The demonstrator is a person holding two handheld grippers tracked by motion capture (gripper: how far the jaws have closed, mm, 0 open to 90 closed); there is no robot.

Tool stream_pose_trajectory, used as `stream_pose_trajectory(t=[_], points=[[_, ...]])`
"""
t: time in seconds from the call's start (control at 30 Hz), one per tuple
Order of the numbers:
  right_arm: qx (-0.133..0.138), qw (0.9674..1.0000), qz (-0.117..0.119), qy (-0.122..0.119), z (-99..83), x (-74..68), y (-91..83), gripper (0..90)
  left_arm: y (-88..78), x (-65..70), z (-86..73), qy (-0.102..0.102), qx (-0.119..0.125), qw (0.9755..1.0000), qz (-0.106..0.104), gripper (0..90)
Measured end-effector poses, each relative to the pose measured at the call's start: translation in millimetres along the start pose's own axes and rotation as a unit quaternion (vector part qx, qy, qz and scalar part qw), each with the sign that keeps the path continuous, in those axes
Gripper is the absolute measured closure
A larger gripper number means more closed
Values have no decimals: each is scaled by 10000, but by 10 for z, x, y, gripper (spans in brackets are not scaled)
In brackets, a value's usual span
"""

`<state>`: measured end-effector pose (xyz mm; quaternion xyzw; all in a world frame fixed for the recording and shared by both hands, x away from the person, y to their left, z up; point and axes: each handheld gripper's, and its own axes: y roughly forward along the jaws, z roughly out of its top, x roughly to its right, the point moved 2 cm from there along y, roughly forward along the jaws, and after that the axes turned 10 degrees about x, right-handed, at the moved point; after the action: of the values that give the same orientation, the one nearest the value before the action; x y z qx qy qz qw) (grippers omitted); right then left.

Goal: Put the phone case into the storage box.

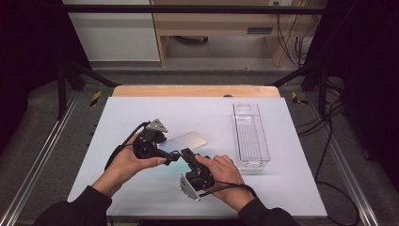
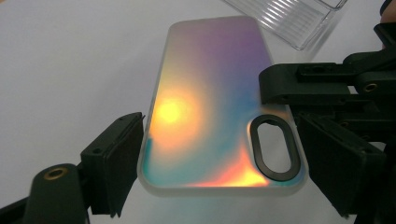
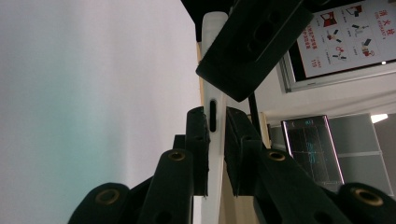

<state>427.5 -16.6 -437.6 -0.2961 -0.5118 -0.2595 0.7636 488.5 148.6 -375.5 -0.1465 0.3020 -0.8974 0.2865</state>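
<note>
An iridescent phone case (image 1: 186, 140) hung just above the white surface (image 1: 131, 117), left of the clear bin (image 1: 251, 136). The left tool (image 2: 219, 158) clamped its width; the right tool (image 3: 215, 135) pinched its edge. Binning probably remained.

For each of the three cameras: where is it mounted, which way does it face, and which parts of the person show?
High view: above the person's side, facing forward and down on the table; forearms, both hands.
Left gripper view: on the left gripper, along its jaws flanking the phone case.
Right gripper view: on the right gripper, pinching the case edge-on.
Shared: the case; clear bin in two.
</note>
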Motion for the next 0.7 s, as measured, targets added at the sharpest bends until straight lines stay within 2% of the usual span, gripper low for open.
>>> stream_pose_trajectory(t=[0.13,0.3,0.4,0.5,0.57,0.7], points=[[8,10000,8,11,-3,-8,-9,816,14,-12,-36,-146,78,9998,-72,164],[-10,10000,68,57,-5,-34,-12,820,22,-11,-65,-142,180,9997,-61,161],[-13,9999,46,101,-5,-36,-18,820,12,-17,-64,-209,271,9994,-57,125],[-8,10000,54,40,-12,-22,-22,820,-13,-25,-53,-230,405,9989,-80,111],[-29,9999,46,85,-26,-24,-23,820,-28,-21,-46,-247,510,9983,-111,105],[-51,9999,50,72,-47,-11,-27,819,-42,-28,-47,-235,602,9979,-91,100]])
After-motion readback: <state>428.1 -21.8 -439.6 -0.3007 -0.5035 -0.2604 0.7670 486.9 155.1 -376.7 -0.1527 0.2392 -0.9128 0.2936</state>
